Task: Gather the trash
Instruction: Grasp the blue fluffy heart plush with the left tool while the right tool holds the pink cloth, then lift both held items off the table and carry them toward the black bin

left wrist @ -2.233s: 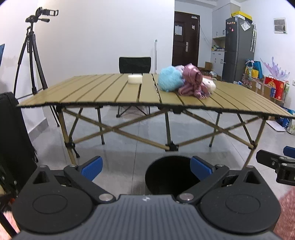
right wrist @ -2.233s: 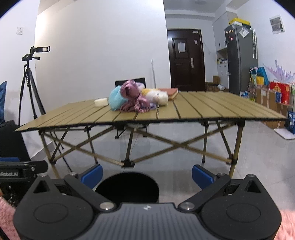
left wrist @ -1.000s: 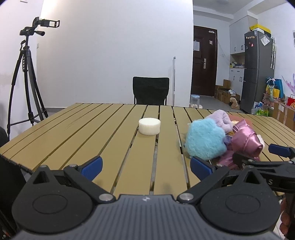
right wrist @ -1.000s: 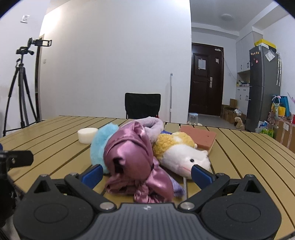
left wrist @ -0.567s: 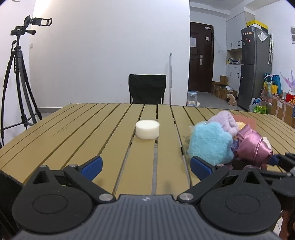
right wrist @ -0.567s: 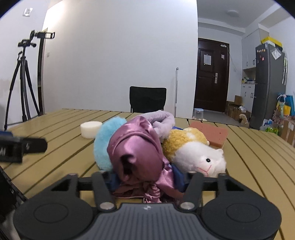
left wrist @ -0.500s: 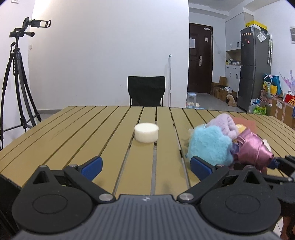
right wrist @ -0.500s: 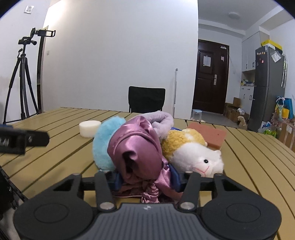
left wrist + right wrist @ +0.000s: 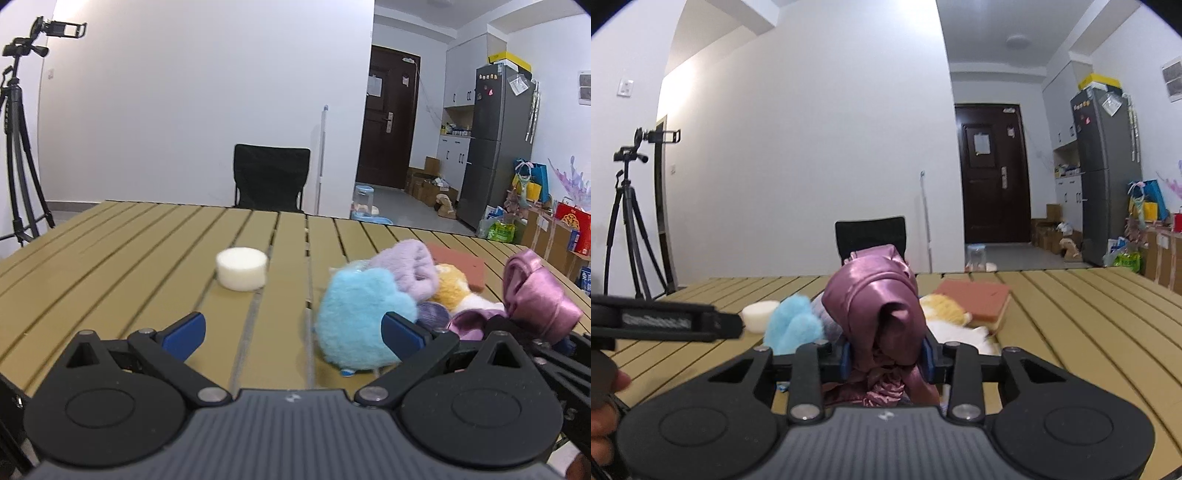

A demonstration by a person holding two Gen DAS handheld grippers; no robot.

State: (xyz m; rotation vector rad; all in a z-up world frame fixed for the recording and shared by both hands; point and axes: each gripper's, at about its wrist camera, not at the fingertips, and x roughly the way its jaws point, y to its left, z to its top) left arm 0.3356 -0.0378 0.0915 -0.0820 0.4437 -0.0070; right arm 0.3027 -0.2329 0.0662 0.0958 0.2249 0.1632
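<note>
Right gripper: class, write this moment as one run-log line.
right gripper: jaws just closing, shut on pink satin cloth | left gripper: open, empty

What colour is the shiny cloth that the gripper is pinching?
Pinkish purple, like satin. The shiny cloth shows best in the right wrist view, pinched by the right gripper.

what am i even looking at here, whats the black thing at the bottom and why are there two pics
There is no robot. A person holds a two-finger gripper in each hand, and each gripper carries a wide-angle camera looking out along its fingers. The black shape at the bottom of each picture is that gripper's own body.

One picture is from the left gripper, whose blue-tipped fingers stand wide apart with nothing between them. The other is from the right gripper, whose jaws have just been closing and now pinch a pink satin cloth.

On the slatted table lie a white puck, a blue plush, a lilac plush, a yellow-and-white plush and a red-brown pad.
</note>
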